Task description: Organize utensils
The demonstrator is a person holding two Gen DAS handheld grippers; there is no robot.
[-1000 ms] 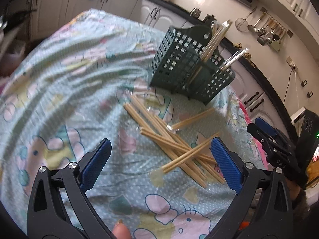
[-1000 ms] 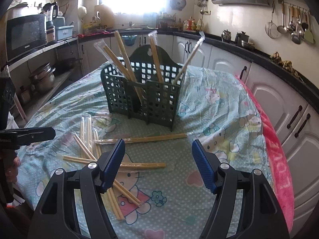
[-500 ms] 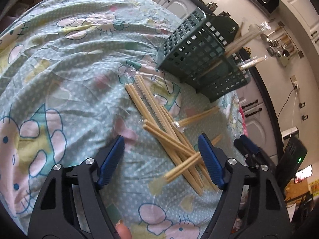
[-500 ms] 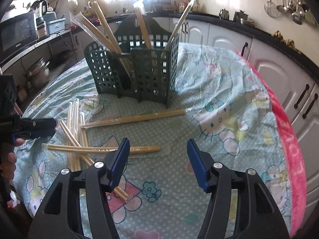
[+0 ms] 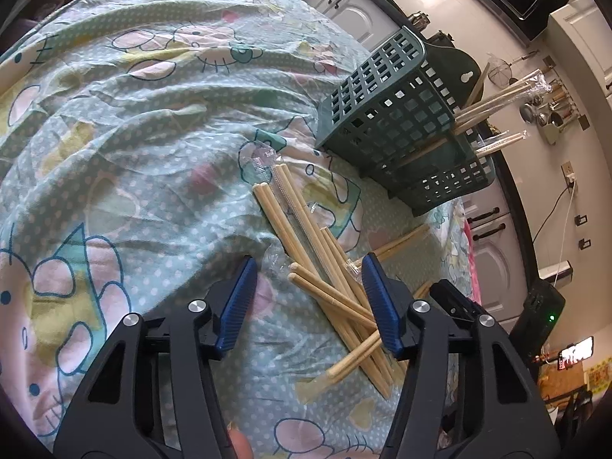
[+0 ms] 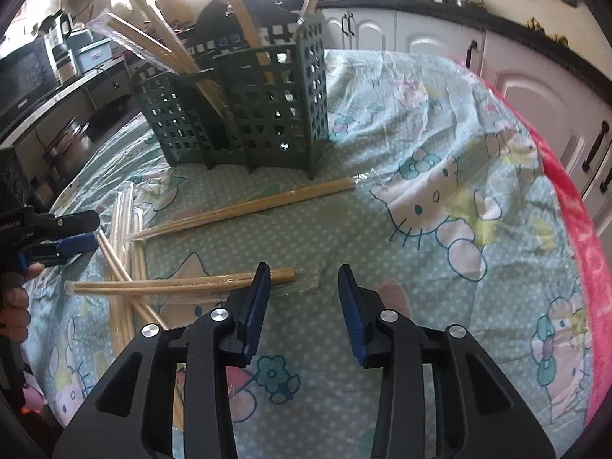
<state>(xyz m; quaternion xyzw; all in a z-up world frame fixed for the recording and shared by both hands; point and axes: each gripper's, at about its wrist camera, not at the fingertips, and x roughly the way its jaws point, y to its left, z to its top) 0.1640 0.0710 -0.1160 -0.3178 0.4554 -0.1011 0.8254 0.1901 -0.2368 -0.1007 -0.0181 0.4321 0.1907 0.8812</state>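
Observation:
Several plastic-wrapped wooden chopstick pairs (image 5: 325, 267) lie crossed on the tablecloth. A dark green lattice utensil holder (image 5: 390, 122) stands behind them with several wrapped pairs upright in it; it also shows in the right wrist view (image 6: 244, 111). My left gripper (image 5: 306, 298) is open and empty, low over the pile, its jaws either side of the near ends of two pairs. My right gripper (image 6: 302, 302) is open and empty, its left finger (image 6: 256, 302) beside the end of one wrapped pair (image 6: 179, 283). Another pair (image 6: 244, 206) lies nearer the holder.
A Hello Kitty tablecloth (image 6: 440, 199) covers the table, with a pink edge (image 6: 573, 210) at the right. White kitchen cabinets (image 6: 420, 38) and a dark counter run behind. The left gripper (image 6: 57, 233) shows at the left of the right wrist view.
Both grippers have moved forward and down toward the chopsticks. Their jaws have narrowed somewhat but stay open. Nothing has been taken hold of.

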